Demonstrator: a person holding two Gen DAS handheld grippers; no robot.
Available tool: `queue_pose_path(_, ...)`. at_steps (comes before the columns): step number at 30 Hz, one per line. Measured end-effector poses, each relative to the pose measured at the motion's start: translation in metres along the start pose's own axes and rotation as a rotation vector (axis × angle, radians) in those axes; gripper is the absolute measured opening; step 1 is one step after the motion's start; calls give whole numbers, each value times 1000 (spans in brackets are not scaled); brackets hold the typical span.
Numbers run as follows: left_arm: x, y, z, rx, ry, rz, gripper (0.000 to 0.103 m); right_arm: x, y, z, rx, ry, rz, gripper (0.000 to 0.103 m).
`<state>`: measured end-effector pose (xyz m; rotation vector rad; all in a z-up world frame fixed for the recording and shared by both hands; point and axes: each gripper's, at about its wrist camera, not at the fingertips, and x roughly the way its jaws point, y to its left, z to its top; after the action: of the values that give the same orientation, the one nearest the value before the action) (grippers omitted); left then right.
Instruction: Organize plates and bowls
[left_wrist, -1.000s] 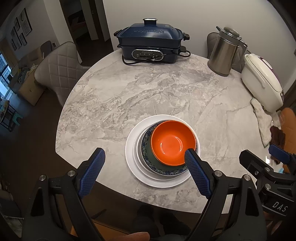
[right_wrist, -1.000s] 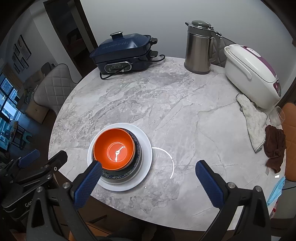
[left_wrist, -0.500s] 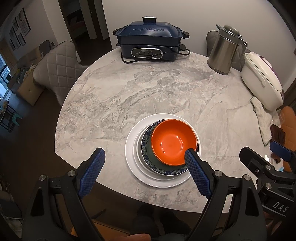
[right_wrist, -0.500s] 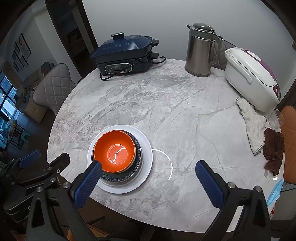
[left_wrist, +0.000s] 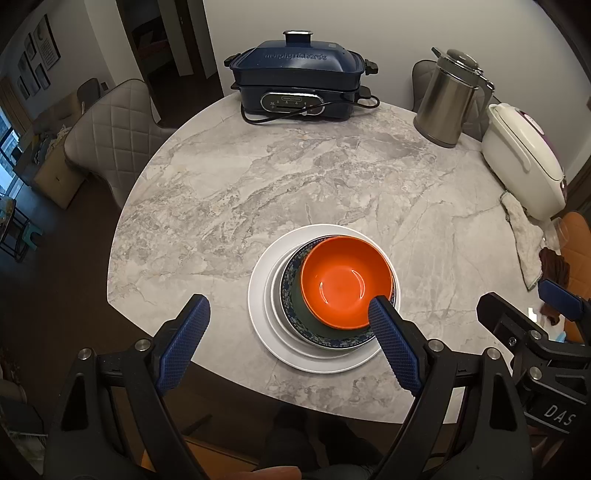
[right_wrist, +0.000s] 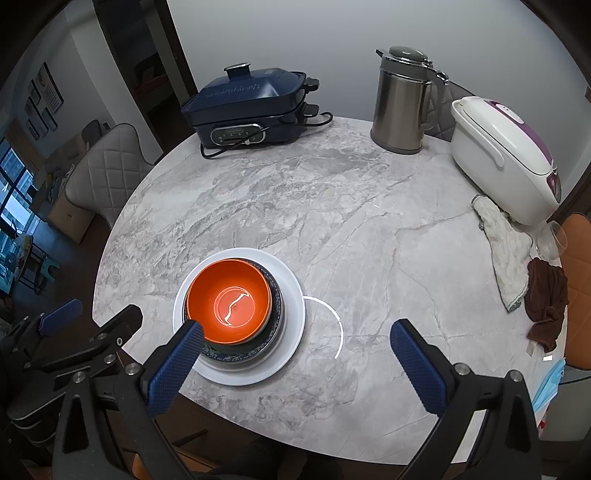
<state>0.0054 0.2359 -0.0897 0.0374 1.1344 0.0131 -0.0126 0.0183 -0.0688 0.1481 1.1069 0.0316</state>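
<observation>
Right now your left gripper (left_wrist: 288, 314) and right gripper (right_wrist: 295, 336) both hang wide open above the near edge of the round grey marble table (right_wrist: 351, 229), holding nothing. Your glossy orange bowl (left_wrist: 345, 282) sits nested in a dark blue patterned bowl (left_wrist: 295, 310), stacked on a white round plate (left_wrist: 260, 306) near you. Far across stand a navy electric cooker (left_wrist: 297, 83), steel kettle (right_wrist: 400, 107) and white rice cooker (right_wrist: 506, 155).

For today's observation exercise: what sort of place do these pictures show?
Probably a home dining area: a round marble table with padded chairs, bearing an electric cooker, a rice cooker and stacked dishes.
</observation>
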Motion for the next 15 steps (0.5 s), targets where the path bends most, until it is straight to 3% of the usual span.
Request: queue_pose_path(15,2,1,1,3,2,-1,88,1,1,0,-3,3,-1,103)
